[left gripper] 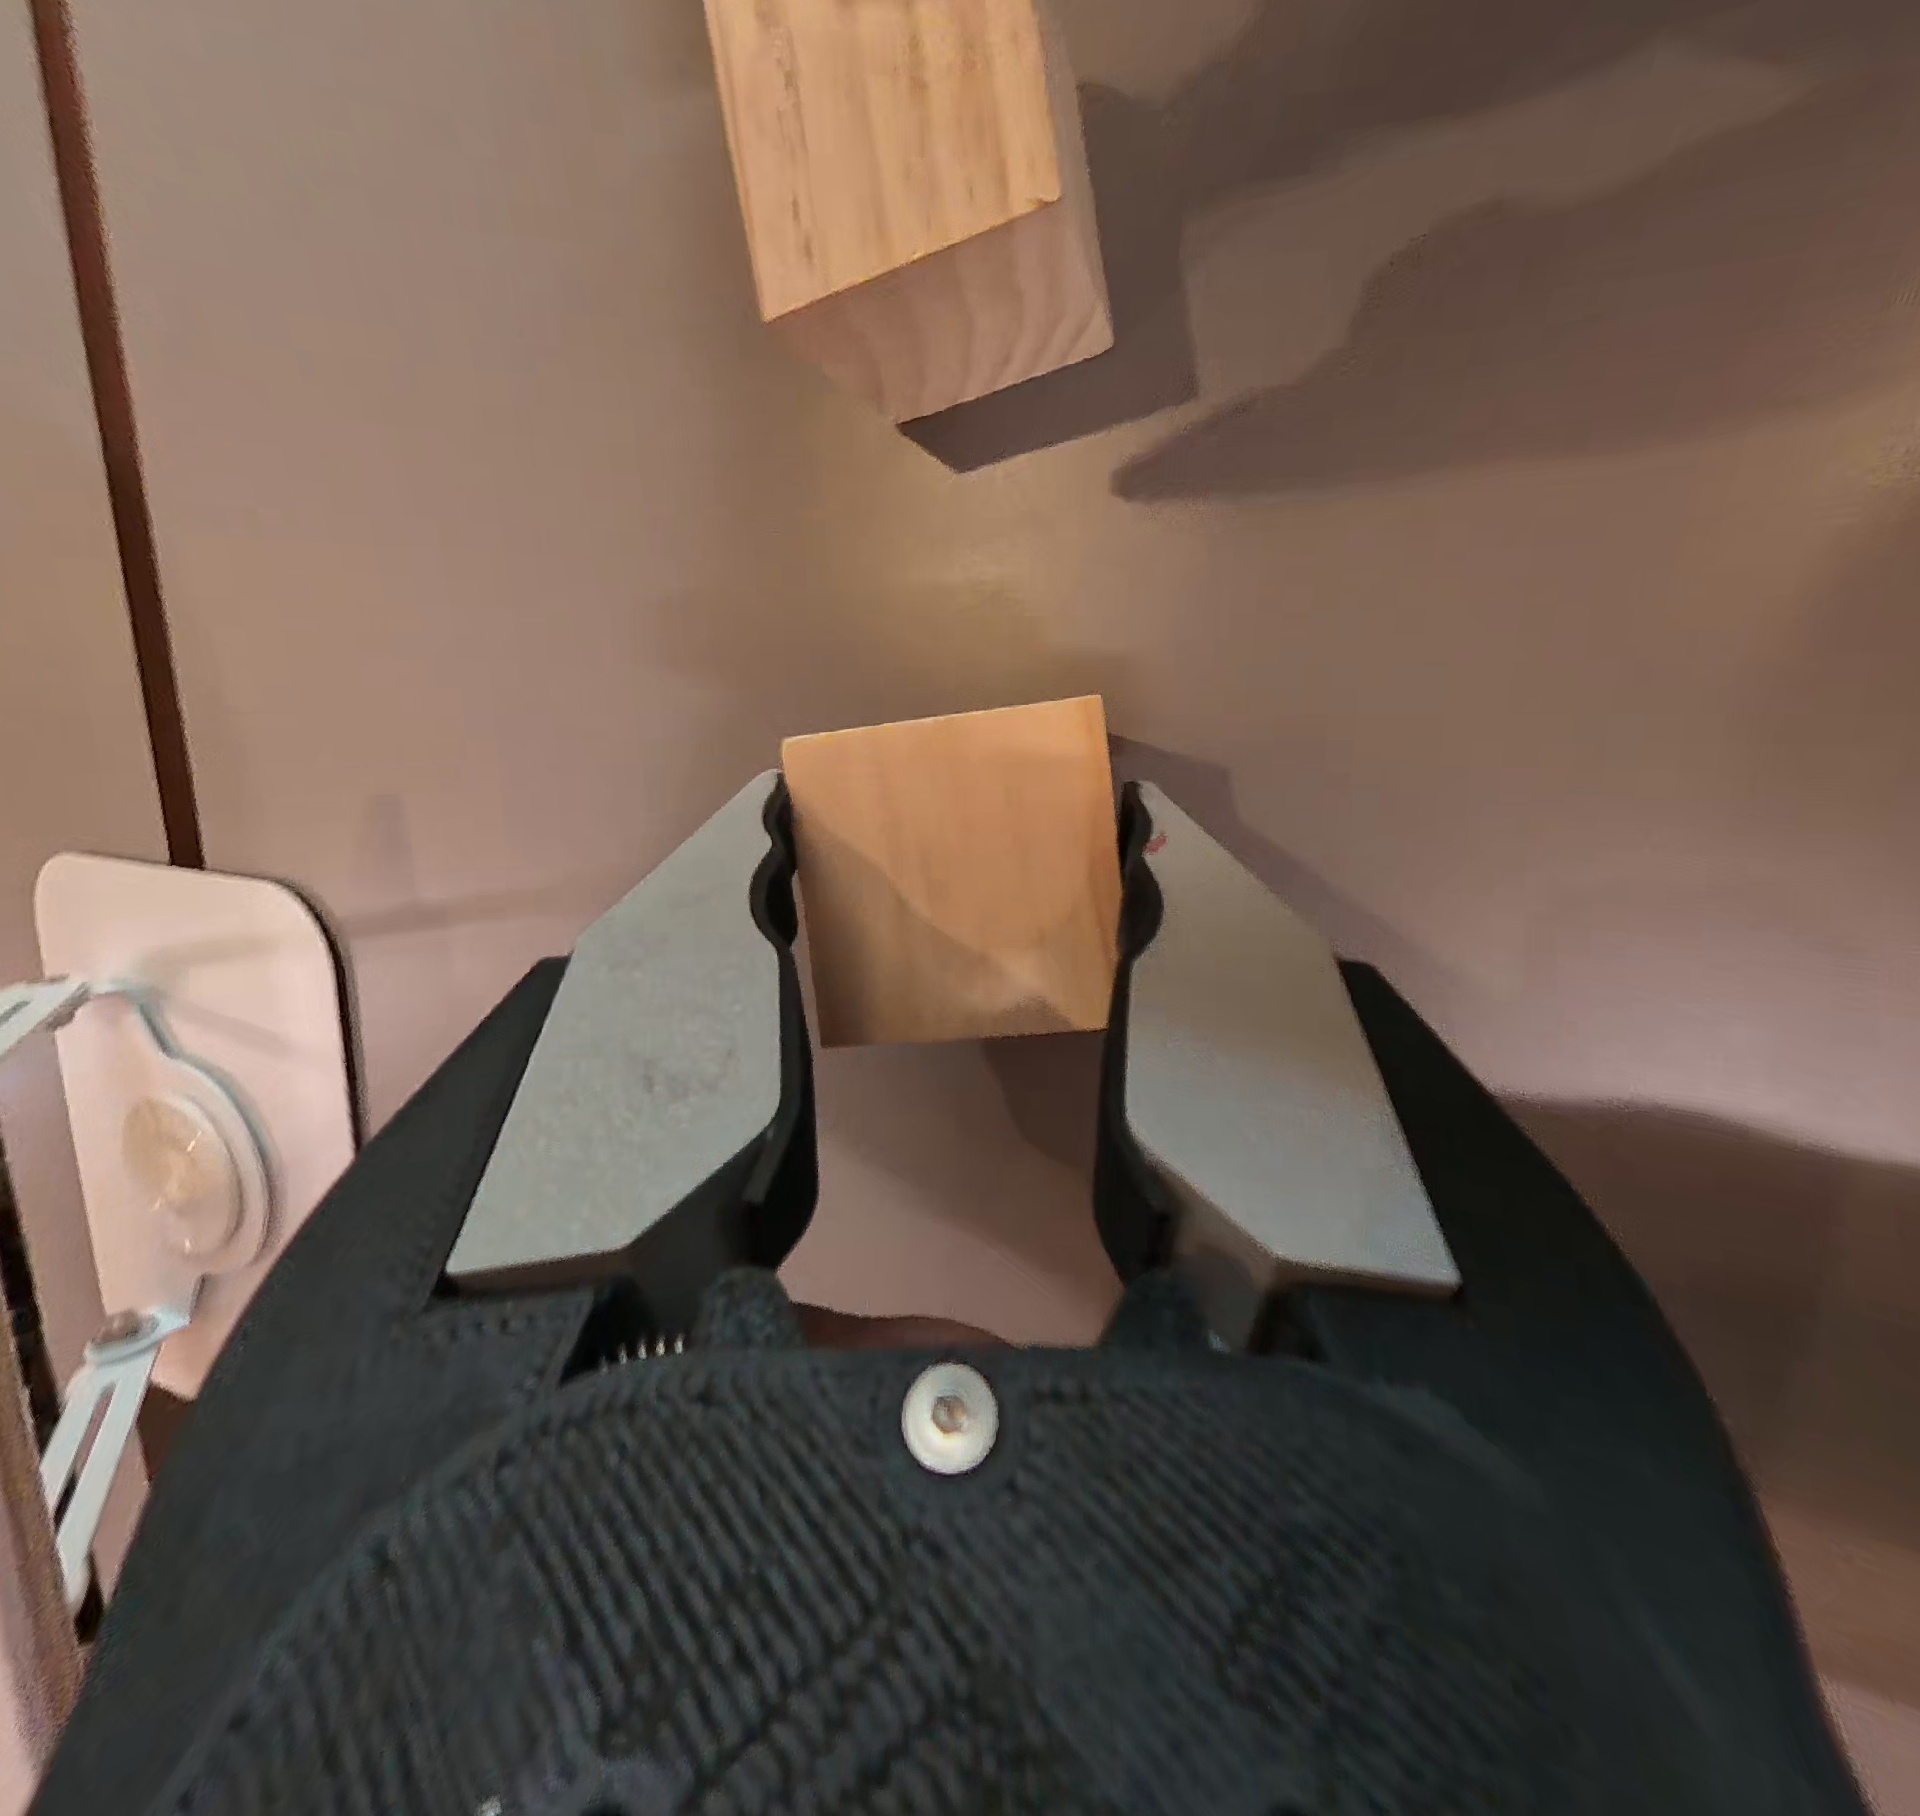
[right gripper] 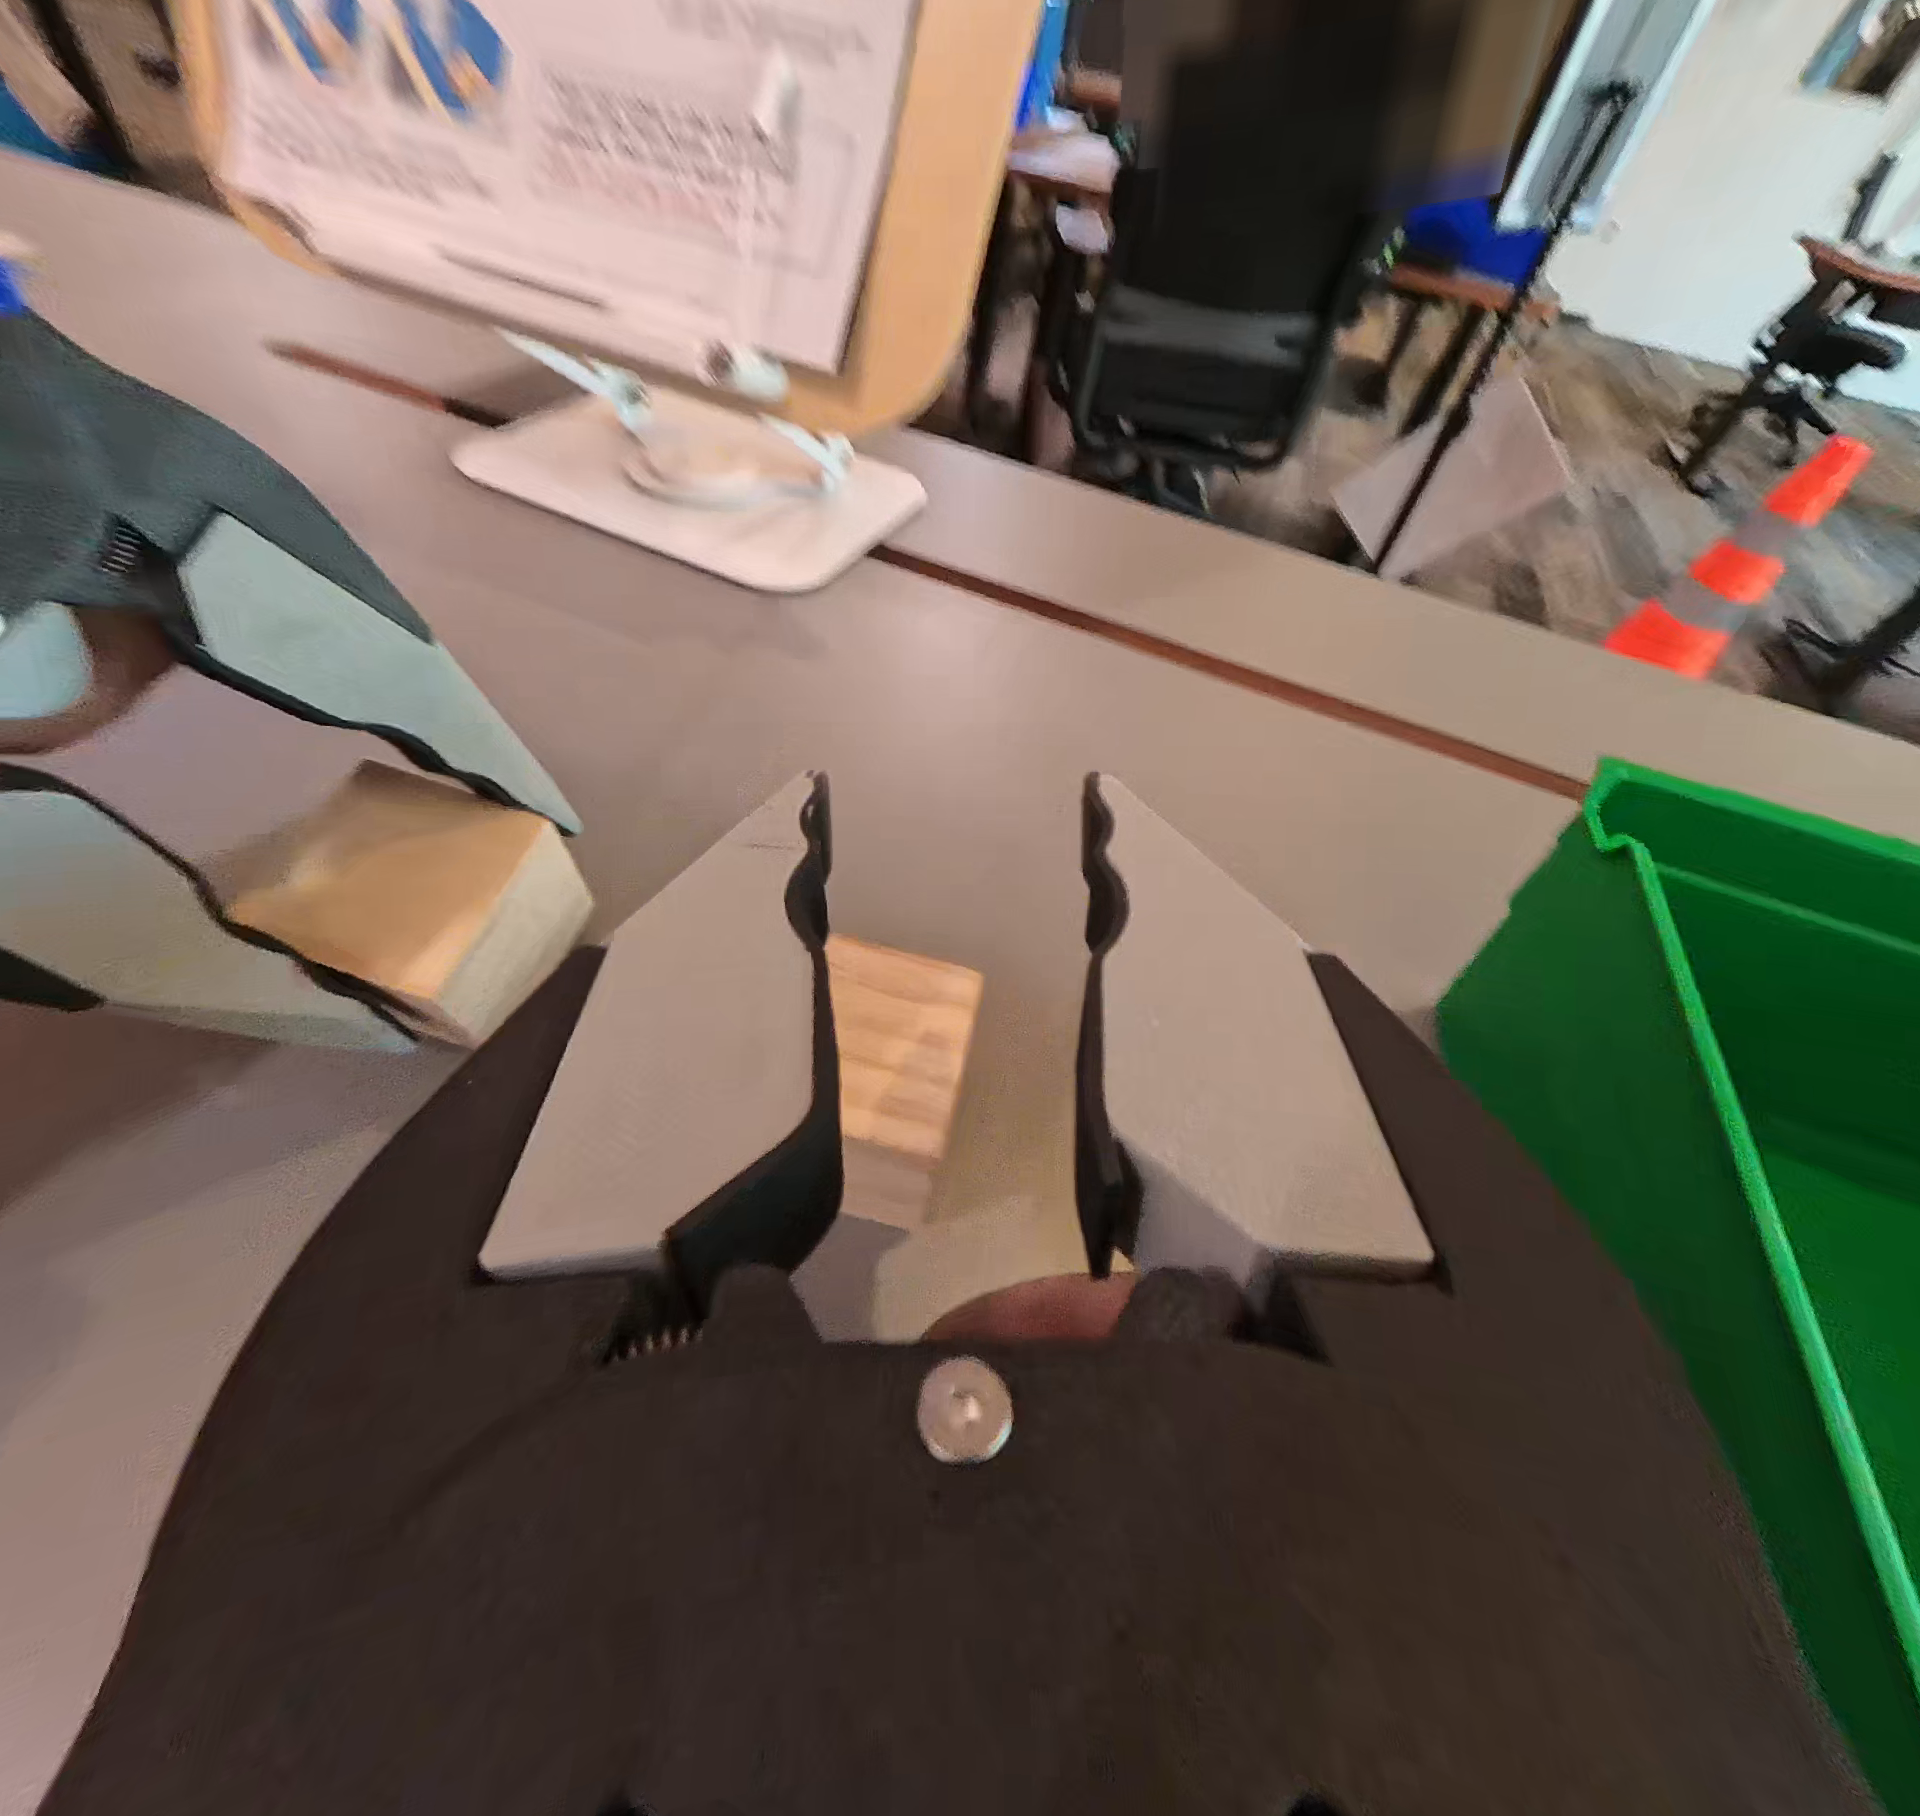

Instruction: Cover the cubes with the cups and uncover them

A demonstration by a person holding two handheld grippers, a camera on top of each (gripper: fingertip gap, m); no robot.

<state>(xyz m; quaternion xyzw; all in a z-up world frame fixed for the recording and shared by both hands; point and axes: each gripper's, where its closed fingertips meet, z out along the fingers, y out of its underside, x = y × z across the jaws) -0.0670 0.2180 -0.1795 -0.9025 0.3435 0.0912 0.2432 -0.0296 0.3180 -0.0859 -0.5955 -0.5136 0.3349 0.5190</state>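
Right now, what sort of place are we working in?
Probably an office or lab workroom: a long grey table, a poster board on a stand, office chairs behind, and orange cones on the floor.

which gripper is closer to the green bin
Right. The right gripper hangs just beside the green bin, open above a wooden cube; the left gripper is farther off, on another cube.
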